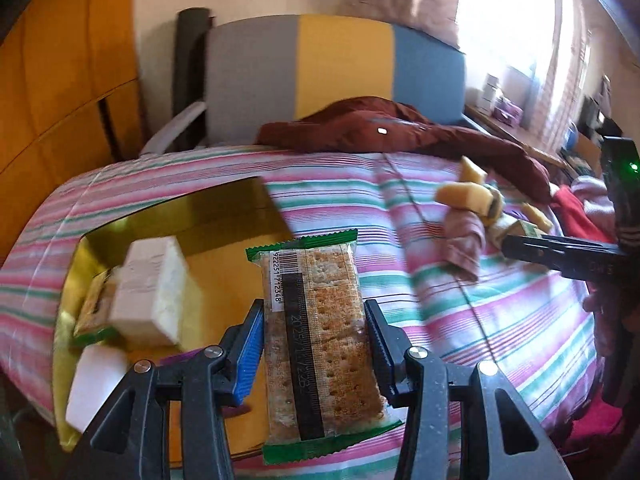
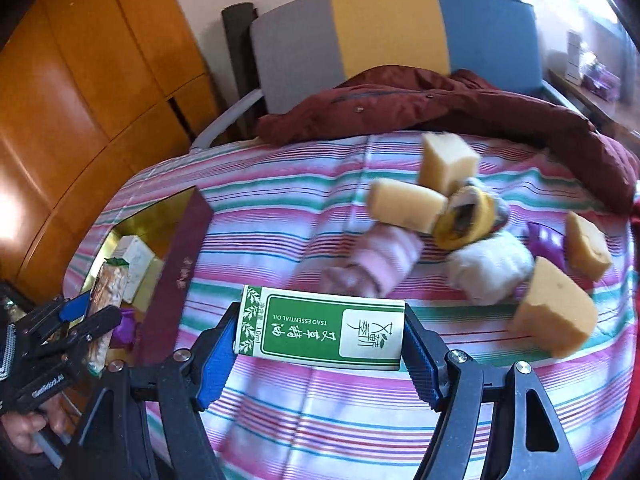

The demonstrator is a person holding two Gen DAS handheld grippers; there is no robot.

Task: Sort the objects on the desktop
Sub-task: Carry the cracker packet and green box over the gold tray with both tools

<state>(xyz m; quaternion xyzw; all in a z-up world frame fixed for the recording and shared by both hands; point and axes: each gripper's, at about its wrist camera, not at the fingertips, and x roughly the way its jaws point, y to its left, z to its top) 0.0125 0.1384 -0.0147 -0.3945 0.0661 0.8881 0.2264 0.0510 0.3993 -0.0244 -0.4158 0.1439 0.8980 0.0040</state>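
In the left wrist view, the left gripper (image 1: 314, 320) is seen with its jaws pinching a cracker packet (image 1: 316, 344) by its long sides, the green-edged clear wrapper standing lengthwise between the blue pads. The packet is held over the near edge of a gold-lined box (image 1: 224, 216) that lies open on the striped bedcover (image 1: 500, 320). Inside the box a pale carton (image 1: 150, 292) is seen, blurred, with a white block (image 1: 94, 384) below it at the near-left corner. Further right on the bedcover a small heap is visible: yellow sponge pieces (image 1: 464, 194) and a rolled pink cloth (image 1: 466, 248). The right gripper (image 1: 560, 254) enters from the right edge, too dark for its jaws to be read here. A dark red jacket (image 1: 400, 128) is spread along the far side of the bed, before a grey, yellow and blue headboard (image 1: 340, 64).

In the right wrist view, the right gripper (image 2: 320, 340) is shown with its jaws clamped on the two short ends of a green and white essential oil box (image 2: 320, 330), held crosswise above the bedcover. Beyond it the sponge pieces, the pink cloth and a white furry bundle (image 2: 488, 266) are scattered. At the left edge the left gripper is seen with the packet over the gold-lined box, whose maroon lid (image 2: 180, 272) stands beside it. A hand (image 2: 32, 432) is visible at the lower left.
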